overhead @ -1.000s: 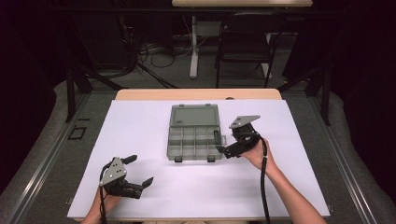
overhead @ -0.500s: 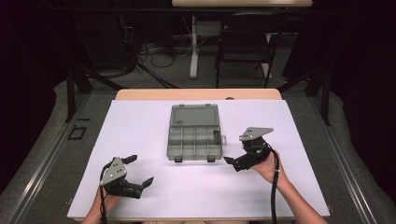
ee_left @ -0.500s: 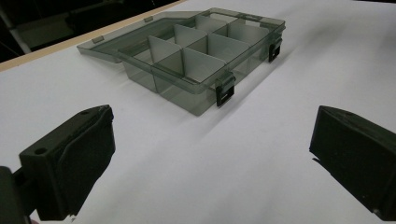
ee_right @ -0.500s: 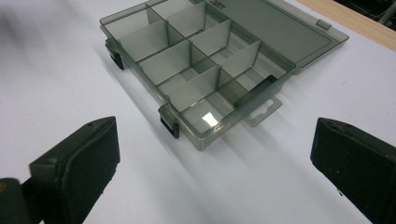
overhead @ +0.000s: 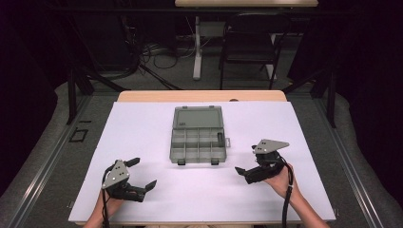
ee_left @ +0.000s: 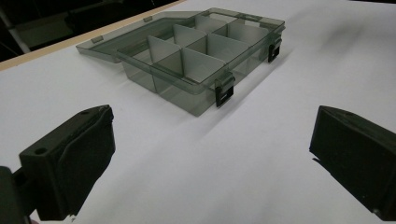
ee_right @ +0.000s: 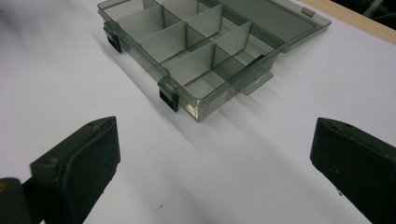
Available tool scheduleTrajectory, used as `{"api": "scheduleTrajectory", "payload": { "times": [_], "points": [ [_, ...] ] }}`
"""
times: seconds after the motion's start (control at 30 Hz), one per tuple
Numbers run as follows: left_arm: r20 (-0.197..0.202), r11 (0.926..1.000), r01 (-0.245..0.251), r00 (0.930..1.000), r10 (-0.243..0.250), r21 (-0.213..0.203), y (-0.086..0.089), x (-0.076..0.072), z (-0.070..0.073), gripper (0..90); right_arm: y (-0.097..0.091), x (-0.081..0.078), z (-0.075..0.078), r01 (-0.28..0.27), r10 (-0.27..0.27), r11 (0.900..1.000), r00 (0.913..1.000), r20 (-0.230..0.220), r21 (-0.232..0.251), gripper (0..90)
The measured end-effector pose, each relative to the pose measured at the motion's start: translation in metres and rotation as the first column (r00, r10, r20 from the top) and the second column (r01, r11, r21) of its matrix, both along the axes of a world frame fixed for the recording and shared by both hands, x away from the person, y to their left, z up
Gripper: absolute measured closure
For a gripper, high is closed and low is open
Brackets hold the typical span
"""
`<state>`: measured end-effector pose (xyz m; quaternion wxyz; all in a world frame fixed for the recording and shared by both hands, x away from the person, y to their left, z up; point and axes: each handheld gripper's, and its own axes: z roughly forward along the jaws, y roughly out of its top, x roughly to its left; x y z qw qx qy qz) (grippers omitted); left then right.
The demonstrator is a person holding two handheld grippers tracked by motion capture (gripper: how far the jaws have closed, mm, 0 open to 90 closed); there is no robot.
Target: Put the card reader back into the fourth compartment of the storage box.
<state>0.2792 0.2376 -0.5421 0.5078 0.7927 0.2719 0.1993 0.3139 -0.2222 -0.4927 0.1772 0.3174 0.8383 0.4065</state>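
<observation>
Evidently the compartment box (overhead: 198, 135) lies opened between and ahead of left gripper (overhead: 138, 180) and right gripper (overhead: 244, 161), both spread, empty; compartments unfilled

Smoky clear compartment box (overhead: 197, 137) lies open, lid flat on the table.

Looking along wide-parted jaws of the right gripper (ee_right: 212, 172), gripping nothing. Lying beyond on the white table (ee_right: 70, 79): a smoky compartment box (ee_right: 196, 51), lid opened flat at far right, black latches (ee_right: 168, 100) facing near.
</observation>
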Motion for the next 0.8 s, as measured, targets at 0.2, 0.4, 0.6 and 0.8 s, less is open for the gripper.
{"api": "scheduleTrajectory", "payload": {
  "times": [0.2,0.4,0.6,0.8],
  "points": [
    [0.000,1.0000,0.000,1.0000,0.000,0.001,0.000,0.000,0.000,0.3,-0.007,-0.011,-0.006,0.020,-0.020,0.9998,0.9997,0.012,-0.004,1.5],
    [-0.001,1.0000,-0.001,1.0000,0.001,0.001,0.000,0.000,0.000,0.3,-0.013,-0.023,-0.013,0.042,-0.042,0.9991,0.9989,0.023,-0.003,1.5],
    [0.000,1.0000,-0.002,1.0000,0.002,0.003,0.000,0.000,0.000,0.3,-0.019,-0.033,-0.018,0.052,-0.051,0.9984,0.9980,0.036,-0.021,2.0],
    [0.001,1.0000,-0.006,1.0000,0.006,0.006,0.000,0.001,-0.001,0.3,-0.027,-0.041,-0.022,0.066,-0.066,0.9978,0.9957,0.065,0.011,1.1]
  ]
}}
